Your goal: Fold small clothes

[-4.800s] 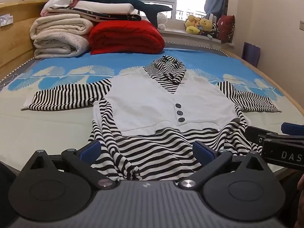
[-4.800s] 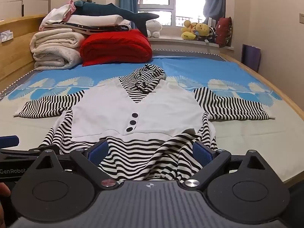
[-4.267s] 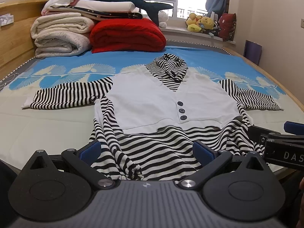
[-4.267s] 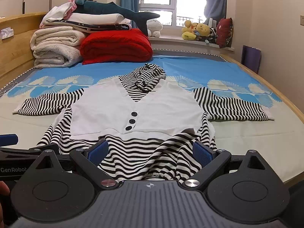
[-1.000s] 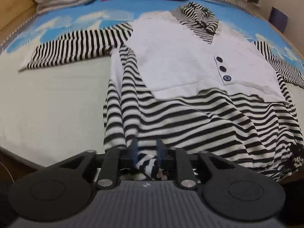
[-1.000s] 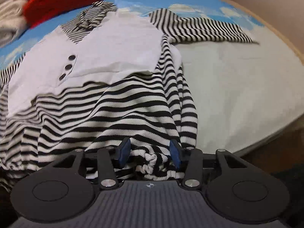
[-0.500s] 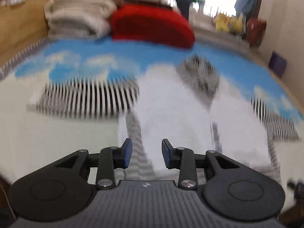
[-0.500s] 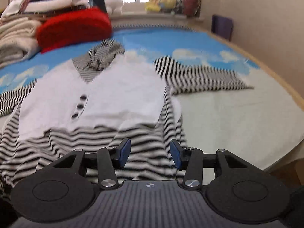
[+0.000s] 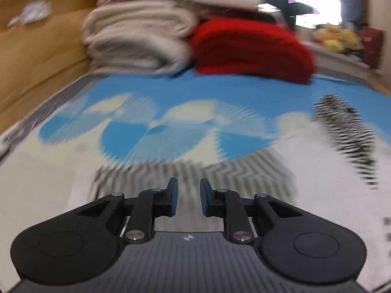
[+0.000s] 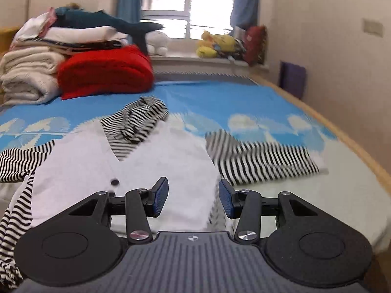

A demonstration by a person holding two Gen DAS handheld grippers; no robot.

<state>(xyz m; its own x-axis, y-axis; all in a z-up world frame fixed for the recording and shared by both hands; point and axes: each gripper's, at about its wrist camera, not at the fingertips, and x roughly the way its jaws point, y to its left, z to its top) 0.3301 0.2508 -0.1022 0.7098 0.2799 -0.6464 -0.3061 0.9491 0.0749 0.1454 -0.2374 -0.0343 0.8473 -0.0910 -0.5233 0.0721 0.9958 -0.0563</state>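
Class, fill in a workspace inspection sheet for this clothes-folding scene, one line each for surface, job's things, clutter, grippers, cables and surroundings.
Surface: bed with a blue and white patterned cover.
Job's things: striped top with white vest front lying flat, both sleeves spread outward, striped collar bunched at the neck.
Clutter: red blanket, cream folded blankets and a plush shark stacked at the head end.
Grippers: left gripper closing, nothing between its pads; right gripper open, empty, above the vest.
Cables: nothing seen.
Surroundings: window with blue curtains, soft toys on the sill, wooden bed frame.
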